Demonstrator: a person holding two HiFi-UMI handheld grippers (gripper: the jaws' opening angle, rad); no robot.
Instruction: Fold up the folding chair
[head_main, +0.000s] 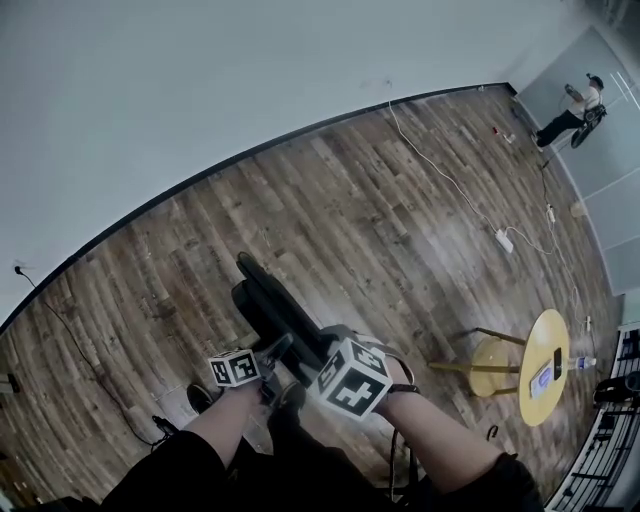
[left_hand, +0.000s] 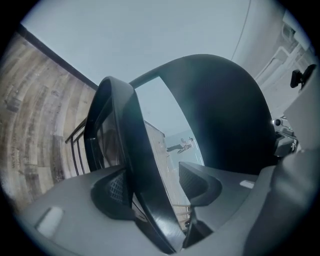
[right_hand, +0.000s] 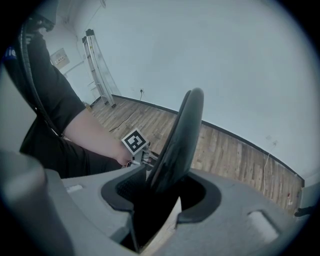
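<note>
Grippers lie nearest the viewer, one in each hand, and both meet on the folding chair (head_main: 268, 305). It slants up over the wooden floor (head_main: 380, 230) directly in front of the person, its black panels drawn close together into a narrow shape. Whether its feet touch the floor cannot be told. The right gripper (right_hand: 162, 191) has its jaws partly closed onto a dark, rounded panel edge that fills the space between the pads. The left gripper (left_hand: 156, 189) has its jaws about half apart around a glossy black rim. One pad lies against the rim while a sliver of floor shows at the other, so this hold appears loose. By appearance the chair is stiff, hinged and of moderate weight. Its smooth, curved rims probably slip under narrow pads, and the closing parts could trap a jaw. Hold is best taken on the outer rims of seat and back, away from the pivots. Beyond, to the right, stand a stool (head_main: 490, 365) and a yellow round table (head_main: 545, 375). Farther off, a white cable (head_main: 440, 175) crosses the floor towards a distant person (head_main: 575, 108).
</note>
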